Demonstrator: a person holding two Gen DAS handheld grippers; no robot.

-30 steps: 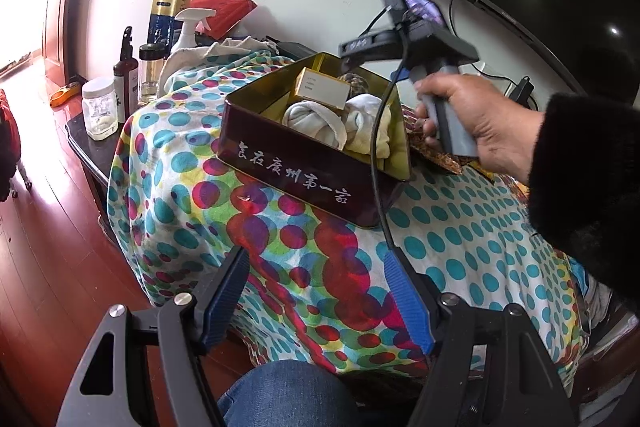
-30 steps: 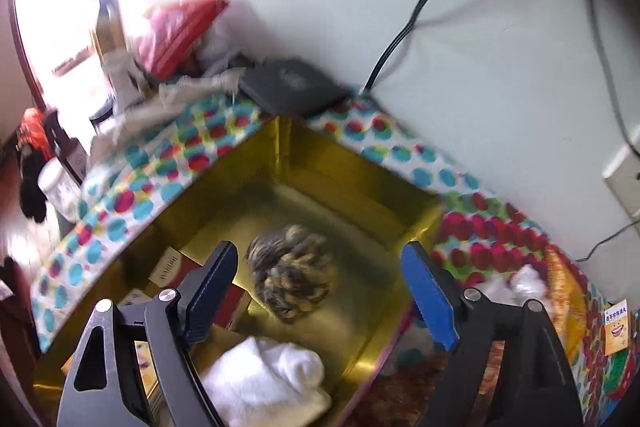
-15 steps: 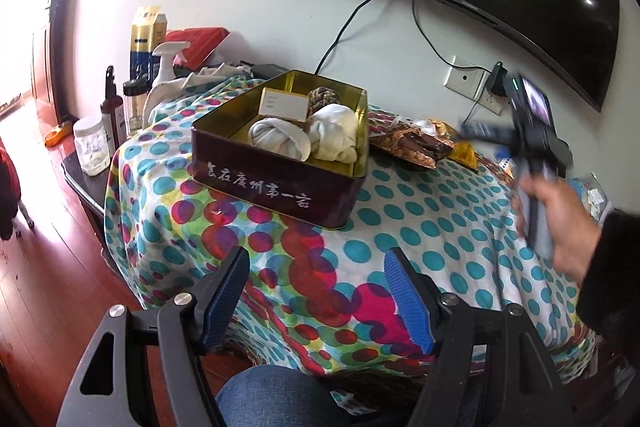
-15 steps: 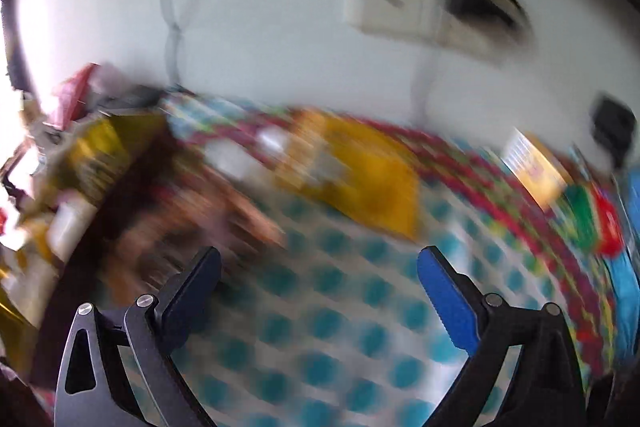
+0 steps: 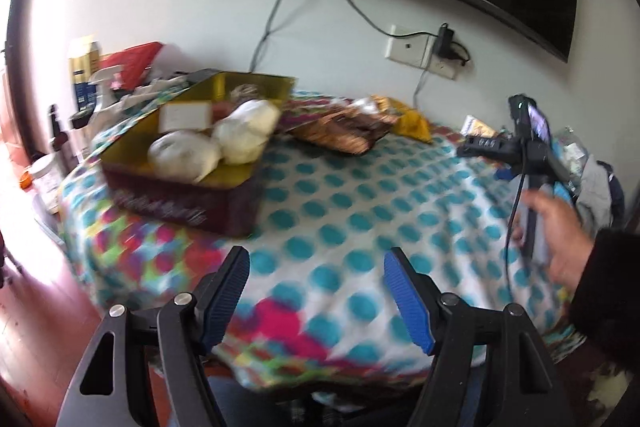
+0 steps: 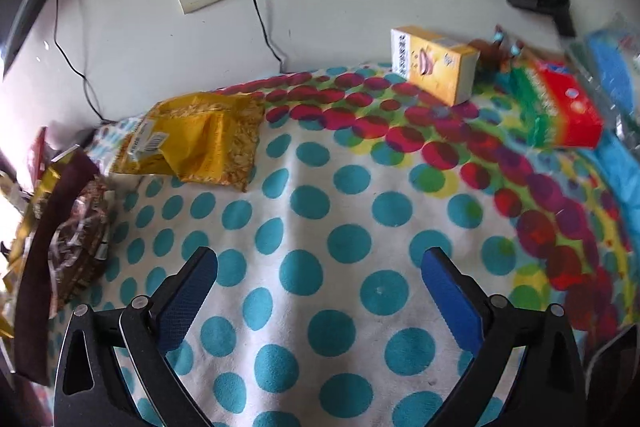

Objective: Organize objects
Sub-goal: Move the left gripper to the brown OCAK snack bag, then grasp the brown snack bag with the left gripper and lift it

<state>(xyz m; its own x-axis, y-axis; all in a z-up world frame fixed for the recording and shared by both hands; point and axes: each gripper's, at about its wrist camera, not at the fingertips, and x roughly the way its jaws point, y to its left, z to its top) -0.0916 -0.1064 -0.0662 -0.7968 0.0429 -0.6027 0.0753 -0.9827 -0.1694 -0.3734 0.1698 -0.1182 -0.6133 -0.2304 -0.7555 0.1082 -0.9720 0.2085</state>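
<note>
We've got the tin point(image 5: 192, 163) part-filled w/ rolled cloths point(image 5: 224, 143); yellow carton point(image 6: 434, 65), snack bag point(image 6: 196, 143) left. Right gripper point(image 6: 318, 281) opening wide, empty; left gripper point(image 5: 316, 287) wide, empty.

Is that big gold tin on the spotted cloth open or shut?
Open. The gold tin has no lid on it, and the left wrist view looks straight in at white bundles and a small box.
</note>
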